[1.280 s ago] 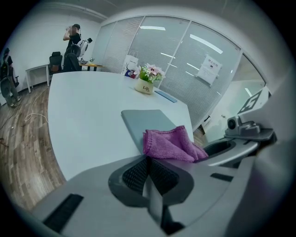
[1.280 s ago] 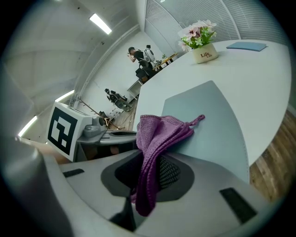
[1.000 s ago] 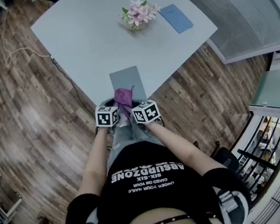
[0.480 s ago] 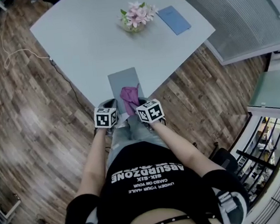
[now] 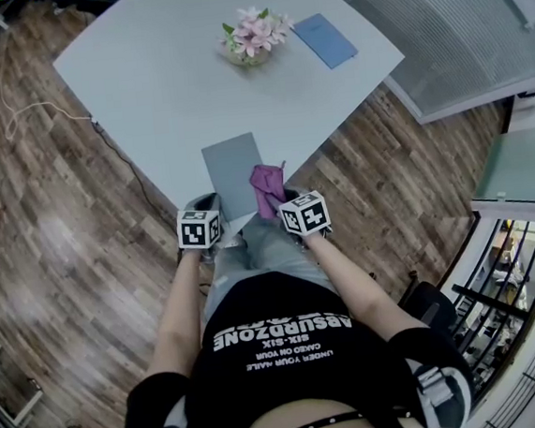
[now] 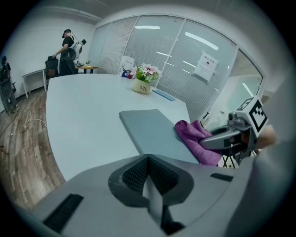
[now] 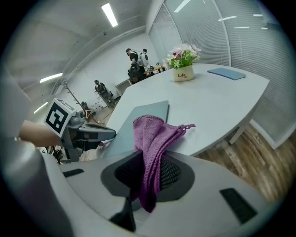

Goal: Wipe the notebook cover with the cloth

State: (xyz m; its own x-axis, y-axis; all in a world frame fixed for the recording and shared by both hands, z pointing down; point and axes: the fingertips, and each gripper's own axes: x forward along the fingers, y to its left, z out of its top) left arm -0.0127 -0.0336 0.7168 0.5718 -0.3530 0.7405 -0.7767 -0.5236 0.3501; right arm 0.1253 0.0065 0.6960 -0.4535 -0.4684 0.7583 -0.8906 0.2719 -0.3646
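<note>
Resting at the bench edge, head view: grey notebook, purple cloth at its right edge. Left gripper view: left gripper jaws pressed together, empty. Right gripper view: right gripper jaws pinching the cloth.

We get even, cool indoor light: ceiling strips glow at the upper left of the right gripper view, and the pale table carries only soft shadows. Both gripper views bulge and darken toward their round edges; the cloth is sharp.
</note>
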